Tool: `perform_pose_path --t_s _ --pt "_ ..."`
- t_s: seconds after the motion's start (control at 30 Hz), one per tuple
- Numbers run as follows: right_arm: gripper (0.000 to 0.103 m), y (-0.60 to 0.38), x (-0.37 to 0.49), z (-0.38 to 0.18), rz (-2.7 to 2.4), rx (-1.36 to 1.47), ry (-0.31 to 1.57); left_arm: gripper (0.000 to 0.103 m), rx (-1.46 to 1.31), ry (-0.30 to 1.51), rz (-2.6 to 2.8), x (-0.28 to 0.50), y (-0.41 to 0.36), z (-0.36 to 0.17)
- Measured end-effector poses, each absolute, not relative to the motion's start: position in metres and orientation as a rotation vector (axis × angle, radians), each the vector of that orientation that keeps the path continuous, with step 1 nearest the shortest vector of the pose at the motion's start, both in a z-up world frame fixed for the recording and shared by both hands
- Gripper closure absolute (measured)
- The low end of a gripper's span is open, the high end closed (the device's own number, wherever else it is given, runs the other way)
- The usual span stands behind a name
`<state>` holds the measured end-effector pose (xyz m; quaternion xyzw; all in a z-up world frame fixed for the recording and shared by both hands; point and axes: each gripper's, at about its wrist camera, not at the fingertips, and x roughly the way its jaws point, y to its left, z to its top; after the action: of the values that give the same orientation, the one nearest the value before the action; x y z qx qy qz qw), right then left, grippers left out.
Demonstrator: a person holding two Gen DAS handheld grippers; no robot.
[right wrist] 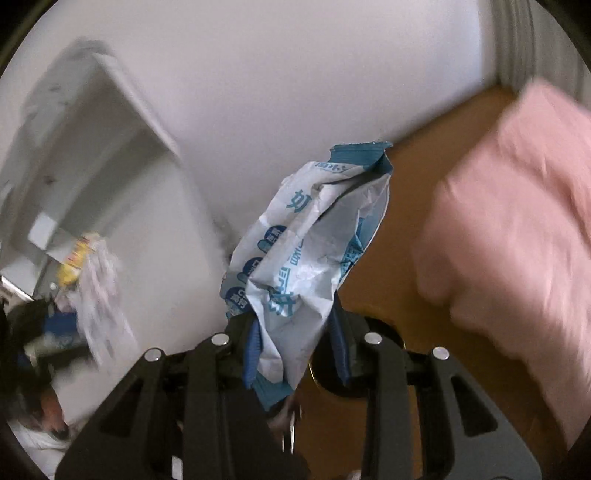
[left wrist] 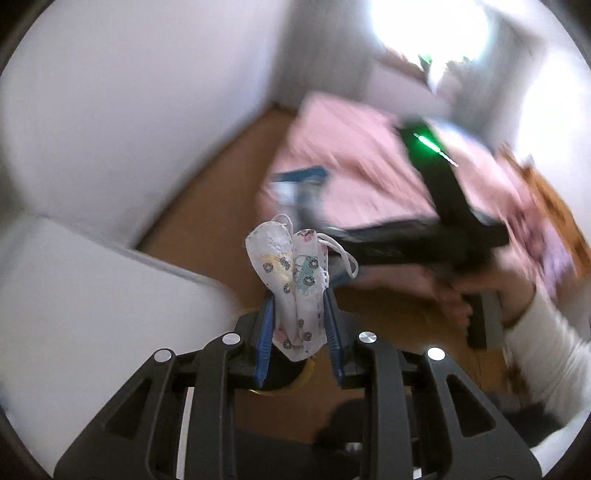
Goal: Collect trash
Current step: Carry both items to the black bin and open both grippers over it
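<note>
Brown floor below, your left gripper (left wrist: 299,325) pinches a soft, light mask (left wrist: 286,273) and your right gripper (right wrist: 297,347) pinches a crinkly wrapper (right wrist: 306,251) low down.

This is a room in a home, most likely a bedroom; a bed (left wrist: 343,158) spread with a soft pink blanket (right wrist: 517,206) takes up much of both views; it stands on a warm brown wooden floor (left wrist: 207,206) that runs up to plain white walls (left wrist: 129,110); white furniture (right wrist: 110,147) with a recessed shelf sits against the wall in the right wrist view, with small, blurred household clutter beside it; bright daylight from a window (left wrist: 424,29) floods the far corner beyond the bed.
</note>
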<state>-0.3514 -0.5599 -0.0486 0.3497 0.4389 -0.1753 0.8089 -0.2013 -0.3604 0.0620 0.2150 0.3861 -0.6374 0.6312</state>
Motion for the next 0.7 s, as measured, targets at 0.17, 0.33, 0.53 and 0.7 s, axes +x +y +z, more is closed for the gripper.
perform_pose_path --t_s 0.17,0.33,0.53,0.7 --pt "0.071 -0.592 -0.361 -0.182 -0.324 1.004 1.13 0.078 0.66 1.094 -1.411 -0.228 -0.428 -0.054" --pt "0.071 -0.601 -0.356 -0.281 -0.302 1.146 1.266 0.078 0.731 1.278 -1.279 -0.205 -0.47 -0.143" --pt "0.03 -0.603 -0.348 -0.311 -0.251 1.176 1.33 0.021 0.816 1.255 -1.227 -0.209 -0.49 -0.159" --pt "0.016 -0.629 -0.37 -0.301 -0.333 1.17 1.246 0.011 0.793 1.192 -1.267 -0.218 -0.498 -0.144"
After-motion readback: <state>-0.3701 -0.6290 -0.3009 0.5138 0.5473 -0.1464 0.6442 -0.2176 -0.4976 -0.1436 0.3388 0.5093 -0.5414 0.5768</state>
